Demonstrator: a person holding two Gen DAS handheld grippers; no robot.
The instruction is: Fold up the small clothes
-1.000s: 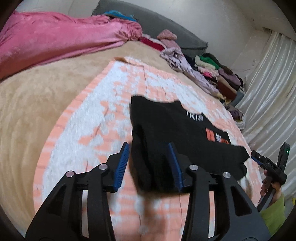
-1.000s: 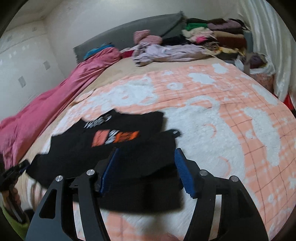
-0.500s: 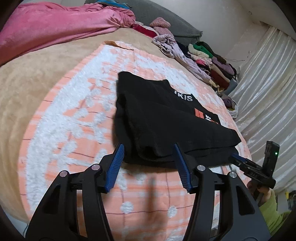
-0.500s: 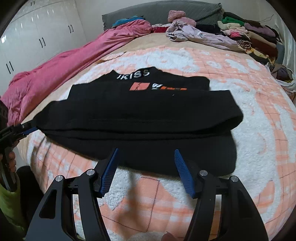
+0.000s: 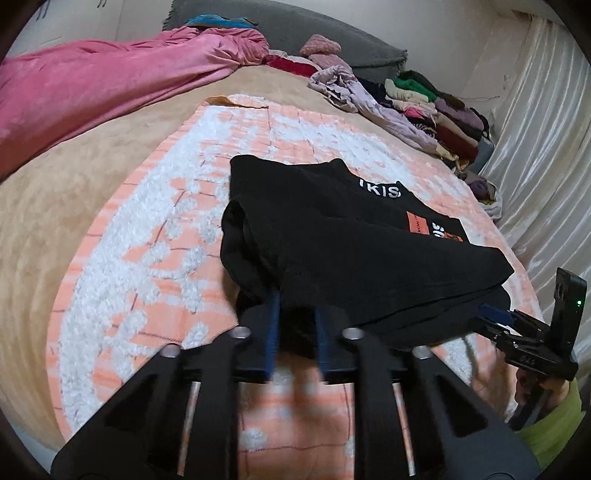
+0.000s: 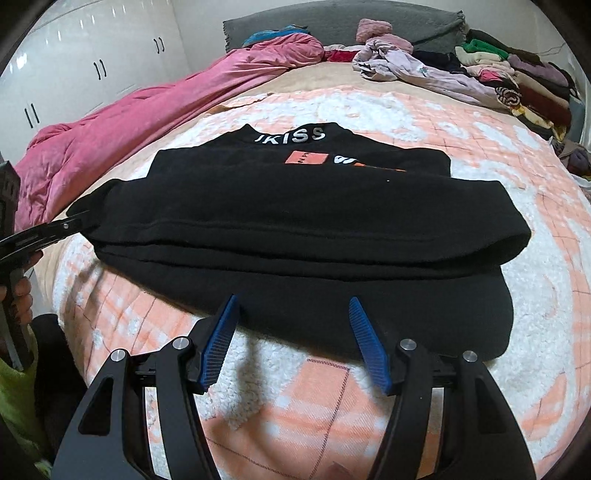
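Pinching black garment (image 5: 354,251) edge, left claw (image 5: 295,332) closing, right claw (image 6: 295,343) spread, holding nothing

I see a fluffy orange-and-white checked blanket (image 6: 461,155) spread over a tan bedsheet (image 5: 66,184). Beyond that blanket, a crumpled pink velvet quilt (image 6: 166,99) lies along its far left side. A grey headboard cushion (image 6: 332,18) stands behind it. A pile of mixed coloured clothes (image 6: 517,74) sits past the blanket's far right corner.

Black garment (image 6: 295,218) with white lettering and orange patches; blanket (image 6: 517,155) checked peach with white tufts; pink quilt (image 5: 92,85); blue pads (image 6: 369,347) on black tool.
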